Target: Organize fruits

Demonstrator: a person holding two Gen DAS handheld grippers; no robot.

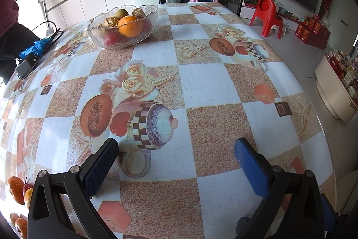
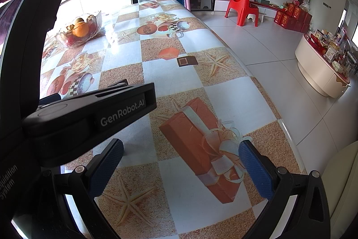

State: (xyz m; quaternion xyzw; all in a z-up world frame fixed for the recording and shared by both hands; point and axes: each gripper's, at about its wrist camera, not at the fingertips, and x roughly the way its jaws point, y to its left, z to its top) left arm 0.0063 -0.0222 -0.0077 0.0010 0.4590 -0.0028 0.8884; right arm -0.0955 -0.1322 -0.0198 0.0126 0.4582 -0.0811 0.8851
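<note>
On the table's [image 1: 201, 82] far left stands the glass bowl [image 1: 122, 25], upright, mouth up, its wider span running left-right; an orange [image 1: 130, 25] sits at its front with other fruit behind and beneath. The left gripper [image 1: 176, 152] hangs over bare cloth, jaws spread wide, empty. The right gripper [image 2: 181, 152] likewise gapes wide, holding nothing.
</note>
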